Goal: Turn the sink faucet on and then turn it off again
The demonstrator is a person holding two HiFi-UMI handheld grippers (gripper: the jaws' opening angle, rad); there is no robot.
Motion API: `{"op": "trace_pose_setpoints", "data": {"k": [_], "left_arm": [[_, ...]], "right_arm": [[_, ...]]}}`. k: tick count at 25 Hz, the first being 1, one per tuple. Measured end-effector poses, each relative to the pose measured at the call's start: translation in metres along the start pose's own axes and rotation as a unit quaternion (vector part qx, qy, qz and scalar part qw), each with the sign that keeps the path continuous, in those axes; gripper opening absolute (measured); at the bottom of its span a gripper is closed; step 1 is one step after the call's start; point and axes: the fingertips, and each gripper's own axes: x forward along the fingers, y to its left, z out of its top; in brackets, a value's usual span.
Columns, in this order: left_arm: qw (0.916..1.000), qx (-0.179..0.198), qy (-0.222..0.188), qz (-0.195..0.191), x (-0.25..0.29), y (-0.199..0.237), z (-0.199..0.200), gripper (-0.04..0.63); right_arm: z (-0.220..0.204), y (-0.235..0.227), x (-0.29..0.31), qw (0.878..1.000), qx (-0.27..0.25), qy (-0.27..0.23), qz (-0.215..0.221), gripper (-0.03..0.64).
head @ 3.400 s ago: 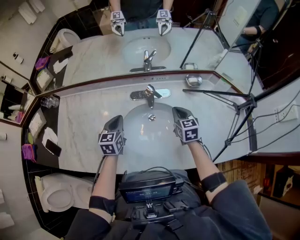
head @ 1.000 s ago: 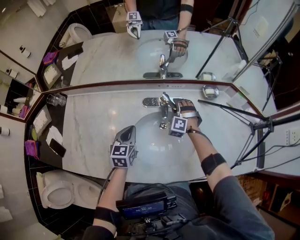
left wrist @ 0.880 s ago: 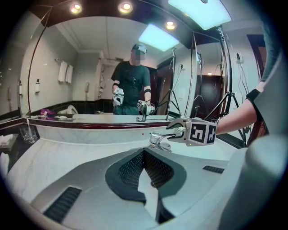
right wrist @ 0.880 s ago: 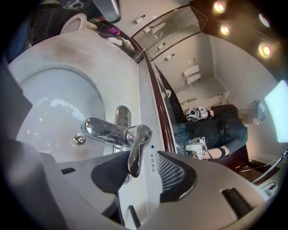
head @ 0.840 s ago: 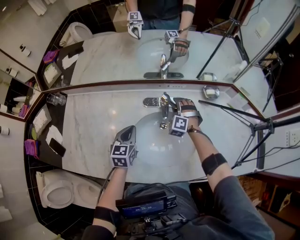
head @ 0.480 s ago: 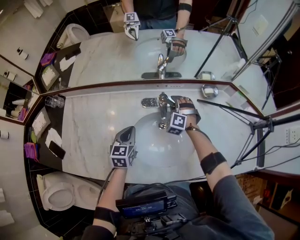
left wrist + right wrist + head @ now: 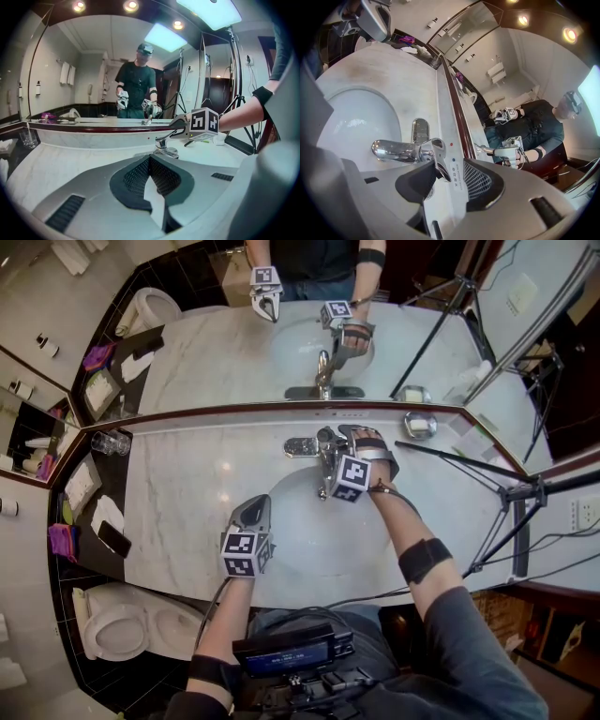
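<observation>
A chrome faucet (image 7: 324, 472) stands at the back of the white sink basin (image 7: 300, 526). My right gripper (image 7: 336, 448) is at the faucet's top, marker cube towards me. In the right gripper view the thin lever (image 7: 439, 161) sits between the wide-set jaws of this gripper (image 7: 449, 178), against the left pad only. The jaws have just closed a little but do not clamp the lever. No water shows at the spout (image 7: 393, 150). My left gripper (image 7: 255, 502) hovers over the basin's near left rim, shut and empty (image 7: 151, 164). It looks at the faucet (image 7: 164, 140).
A mirror (image 7: 234, 343) runs along the back of the marble counter (image 7: 187, 484). A soap dish (image 7: 420, 423) and a black tripod (image 7: 487, 470) are at the right. Glasses (image 7: 111, 442), a phone (image 7: 112, 538) and a toilet (image 7: 117, 620) are at the left.
My right gripper has moved from beside the spout up towards the mirror, onto the faucet's lever. The left gripper has stayed where it was.
</observation>
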Motion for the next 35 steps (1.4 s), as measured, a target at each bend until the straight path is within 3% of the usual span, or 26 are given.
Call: {"op": "trace_pose_setpoints", "data": {"k": [25,29,35], "left_arm": [[0.9999,0.000,-0.015,0.008,-0.008,0.003,0.009,0.003],[0.9998,-0.001,-0.020,0.004,-0.005,0.003,0.015,0.003],[0.9995,-0.003,-0.033,0.001,-0.004,0.006,0.025,0.003]], "right_arm": [[-0.009,0.009,-0.016,0.999,-0.009,0.030,0.018,0.202],[-0.014,0.011,-0.035,0.999,0.022,0.023,0.019,0.199],[-0.024,0.005,-0.073,0.989,0.149,-0.009,-0.013,0.055]]}}
